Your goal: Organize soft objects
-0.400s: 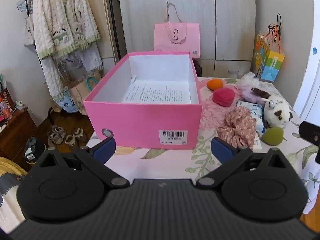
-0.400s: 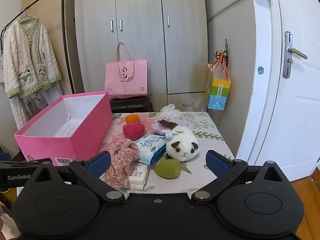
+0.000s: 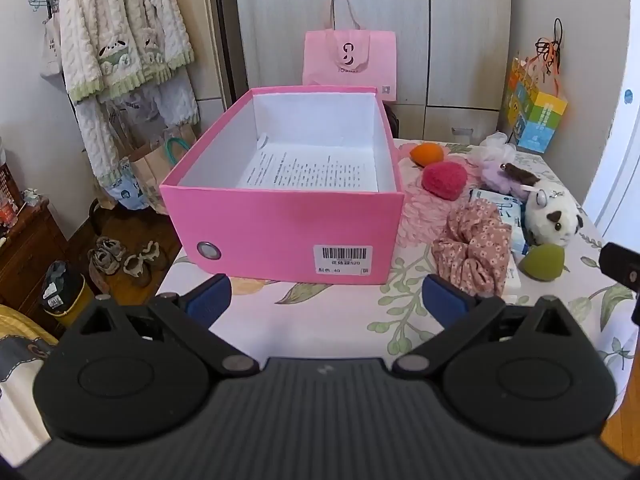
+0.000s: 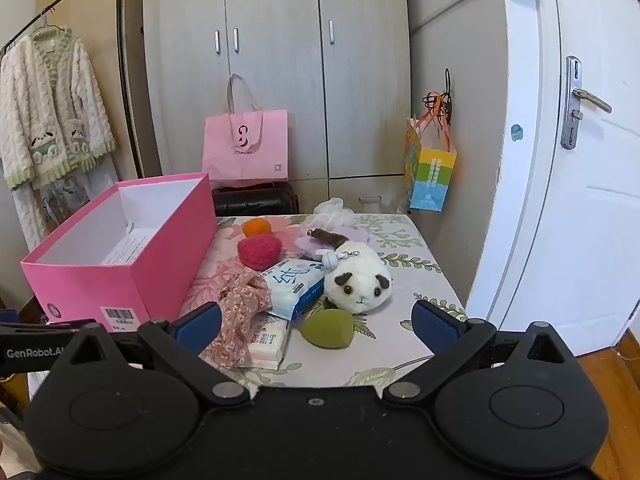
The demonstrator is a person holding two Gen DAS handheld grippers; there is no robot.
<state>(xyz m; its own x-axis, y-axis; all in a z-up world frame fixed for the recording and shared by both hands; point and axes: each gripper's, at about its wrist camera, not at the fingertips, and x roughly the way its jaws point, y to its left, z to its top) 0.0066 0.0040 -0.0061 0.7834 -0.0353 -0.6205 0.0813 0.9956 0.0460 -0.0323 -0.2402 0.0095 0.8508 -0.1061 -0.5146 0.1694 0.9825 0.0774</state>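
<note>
An open pink box (image 3: 280, 232) (image 4: 120, 276) with a printed sheet on its floor stands on the floral table. To its right lie soft items: a floral scrunchie (image 3: 472, 240) (image 4: 240, 304), a green sponge (image 3: 544, 262) (image 4: 326, 328), a white plush animal (image 3: 554, 216) (image 4: 358, 282), a red woolly heart (image 3: 444, 180) (image 4: 260, 252), an orange sponge (image 3: 427, 154) (image 4: 257, 227) and tissue packs (image 4: 296, 284). My left gripper (image 3: 326, 300) hangs open before the box's front. My right gripper (image 4: 316, 326) is open just short of the green sponge, holding nothing.
A pink paper bag (image 3: 350, 64) stands behind the table against grey cupboards. A colourful bag (image 4: 430, 176) hangs at the right by a white door (image 4: 580, 200). Clothes hang on a rack (image 3: 120, 40) at the left; shoes (image 3: 124, 260) lie on the floor below.
Both views are almost the same as before; the right gripper has edged slightly closer to the items on the table.
</note>
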